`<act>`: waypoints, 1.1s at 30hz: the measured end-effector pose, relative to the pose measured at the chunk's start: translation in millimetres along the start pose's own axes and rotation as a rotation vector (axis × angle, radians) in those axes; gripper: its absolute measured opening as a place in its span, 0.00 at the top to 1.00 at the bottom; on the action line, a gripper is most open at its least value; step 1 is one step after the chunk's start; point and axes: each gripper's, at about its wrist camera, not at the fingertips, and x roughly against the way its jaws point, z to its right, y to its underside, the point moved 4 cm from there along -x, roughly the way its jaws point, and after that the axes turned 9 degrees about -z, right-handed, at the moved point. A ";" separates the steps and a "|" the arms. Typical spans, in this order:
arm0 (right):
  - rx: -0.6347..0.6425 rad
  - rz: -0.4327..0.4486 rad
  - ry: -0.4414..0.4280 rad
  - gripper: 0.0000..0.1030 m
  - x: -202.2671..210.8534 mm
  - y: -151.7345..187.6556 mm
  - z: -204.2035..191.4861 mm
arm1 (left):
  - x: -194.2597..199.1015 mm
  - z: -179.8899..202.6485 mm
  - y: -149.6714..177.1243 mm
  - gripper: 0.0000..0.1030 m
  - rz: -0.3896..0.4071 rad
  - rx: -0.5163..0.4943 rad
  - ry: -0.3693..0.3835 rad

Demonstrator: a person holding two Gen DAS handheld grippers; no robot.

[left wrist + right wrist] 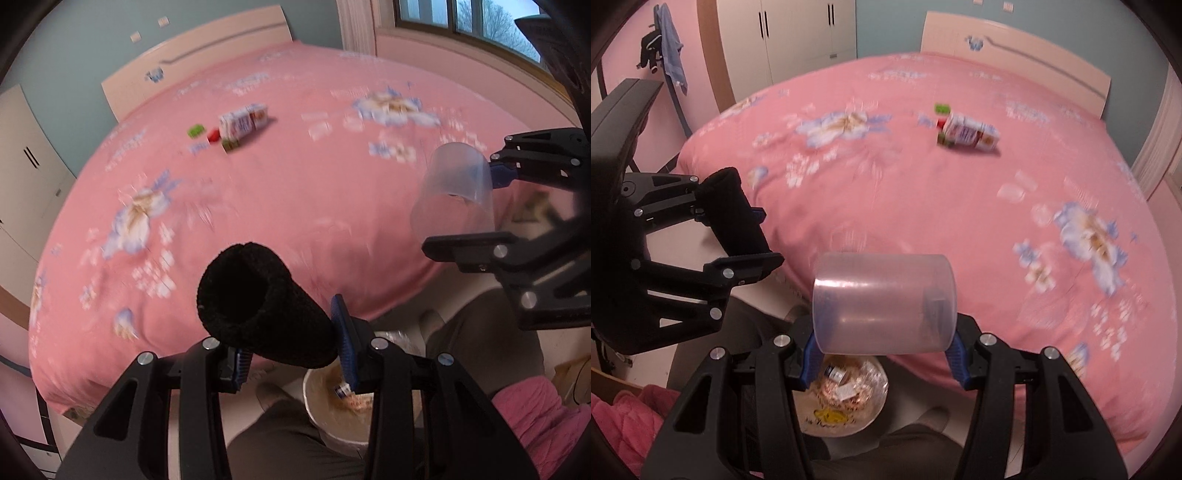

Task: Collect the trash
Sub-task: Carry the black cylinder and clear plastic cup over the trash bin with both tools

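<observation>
My left gripper (291, 343) is shut on a black fuzzy tube-shaped object (258, 306), seen from the side in the right wrist view as the black object (735, 218). My right gripper (882, 354) is shut on a clear plastic cup (884, 302) lying sideways between the blue pads; the left wrist view shows the cup (456, 188) too. Both hang over the bed's near edge, above a white trash bin (846, 398) on the floor with scraps and a small bottle inside. On the pink bed lie a carton (967, 134), a green block (942, 108) and a red piece (213, 135).
The pink flowered bedspread (923, 206) fills most of both views. A person's legs in grey trousers (288, 435) stand around the bin (332, 410). White wardrobes (798, 33) and a headboard (1015, 44) are behind; a window (469, 18) is at the far right.
</observation>
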 end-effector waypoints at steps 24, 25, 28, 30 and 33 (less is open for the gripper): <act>-0.042 -0.362 -0.119 0.47 -175.6 102.1 -28.8 | -160.7 39.6 89.4 0.60 -0.357 0.046 0.179; -0.043 -0.381 -0.124 0.47 -184.3 106.5 -30.4 | -169.9 40.9 94.5 0.60 -0.382 0.059 0.193; -0.046 -0.425 -0.134 0.47 -204.3 115.9 -34.7 | -189.7 44.2 105.2 0.60 -0.428 0.075 0.212; -0.048 -0.457 -0.141 0.47 -219.9 122.3 -38.5 | -205.2 46.9 113.3 0.60 -0.460 0.088 0.222; -0.049 -0.506 -0.152 0.47 -242.3 131.4 -44.4 | -225.4 50.1 122.8 0.60 -0.508 0.121 0.241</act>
